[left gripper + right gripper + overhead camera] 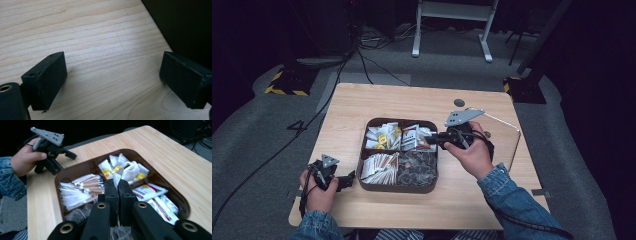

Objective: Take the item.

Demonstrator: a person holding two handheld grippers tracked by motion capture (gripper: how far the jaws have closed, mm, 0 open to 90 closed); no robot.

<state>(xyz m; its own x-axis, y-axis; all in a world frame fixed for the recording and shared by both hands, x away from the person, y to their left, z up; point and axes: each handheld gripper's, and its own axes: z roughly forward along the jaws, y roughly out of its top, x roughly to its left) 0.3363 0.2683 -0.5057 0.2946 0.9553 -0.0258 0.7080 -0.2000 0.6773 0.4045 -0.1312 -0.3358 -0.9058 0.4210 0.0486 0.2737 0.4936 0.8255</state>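
right gripper point(117, 185) is clamped on a thin packet point(119, 173) — jaws pressed together with just the strip of it sticking up between the tips. it sits over the brown tray point(362, 150), above the far-right compartment in the high view, where the gripper point(432, 139) points left across the tray. so my read: pick is made, packet is lifted clear of the pile, and the drop-off is what's left. where it should go i can't say from this — the bare table point(412, 100) behind the tray or another compartment are both open.

left gripper point(348, 179) rests on the table just beside the tray's near-left corner, jaws apart with nothing between them; its own view shows wood grain and the dark tray wall point(185, 27) at the right. looks idle, maybe steadying the tray, though touching or not i can't tell.

hard to make out:
- packet print — only a grey-white strip shows
- contents of the near-right compartment, dark and blurry
- clear sheet thing point(507, 135) right of the tray, edges barely visible
- near tray edge cut off by the right gripper body
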